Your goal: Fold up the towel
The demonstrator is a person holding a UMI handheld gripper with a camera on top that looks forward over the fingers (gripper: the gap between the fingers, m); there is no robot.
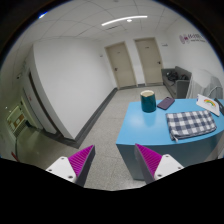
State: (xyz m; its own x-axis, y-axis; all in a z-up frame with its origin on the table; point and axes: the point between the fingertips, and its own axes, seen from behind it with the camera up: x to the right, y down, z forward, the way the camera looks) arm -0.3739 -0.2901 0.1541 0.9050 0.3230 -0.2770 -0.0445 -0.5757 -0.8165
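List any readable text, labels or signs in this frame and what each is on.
Nothing can be read.
Wall sign right of the doors: marks on it, too small and blurred to read.
Flat item at the blue table's far end: any print illegible.
Dark cup, checked towel: no text visible.
Gripper open, nothing between its fingers, no label showing.

Soft woven cloth on the checked towel (190,123), matt, lying in loose folds. Under it a smooth blue table (140,126), faint sheen, laminate by the look. Dark cup (148,100), slightly glossy, plastic or ceramic, hard to tell which. Ribbed magenta pads (151,157) on the gripper (115,162), rubbery and matt, set on white plastic fingers, held apart. Speckled grey floor (92,125), polished. Painted matt walls (62,75), pale smooth doors (136,61).
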